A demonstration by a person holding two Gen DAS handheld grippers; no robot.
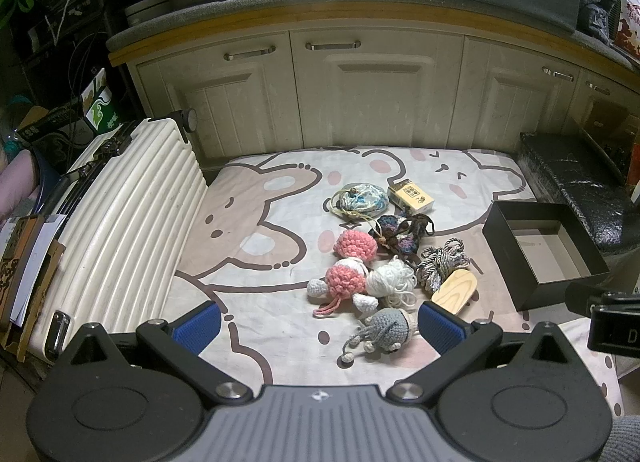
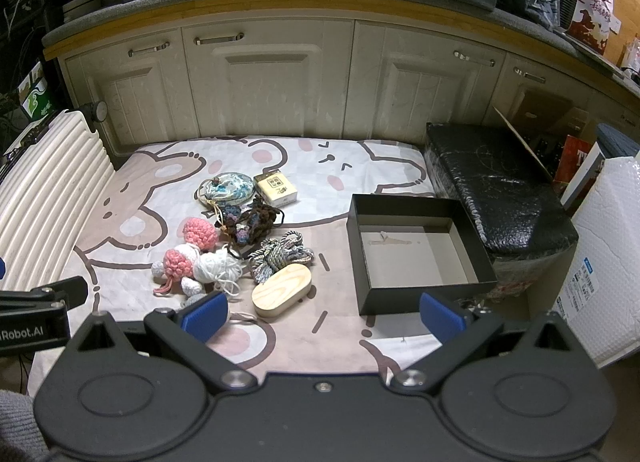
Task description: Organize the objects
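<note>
I see the clutter in a loose heap mid-sheet [image 2: 120,222]: a blue pouch [image 2: 232,186] and a cream box [image 2: 277,187] at twelve o'clock of the heap, a dark crochet piece [image 2: 250,224] under them, a pink ball [image 2: 200,233] and a pink-and-white doll [image 2: 178,265] at nine, white yarn [image 2: 218,267] touching the doll, a cord bundle [image 2: 278,256], and a wooden oval [image 2: 282,289] at six. A grey crochet toy [image 1: 384,328] lies nearest my left tool [image 1: 320,324]. The open black box [image 2: 418,254] sits at three o'clock, apart from the heap. Both my left tool and right tool [image 2: 323,316] are spread wide, holding nothing. A white suitcase [image 1: 120,222] flanks the sheet at nine.
</note>
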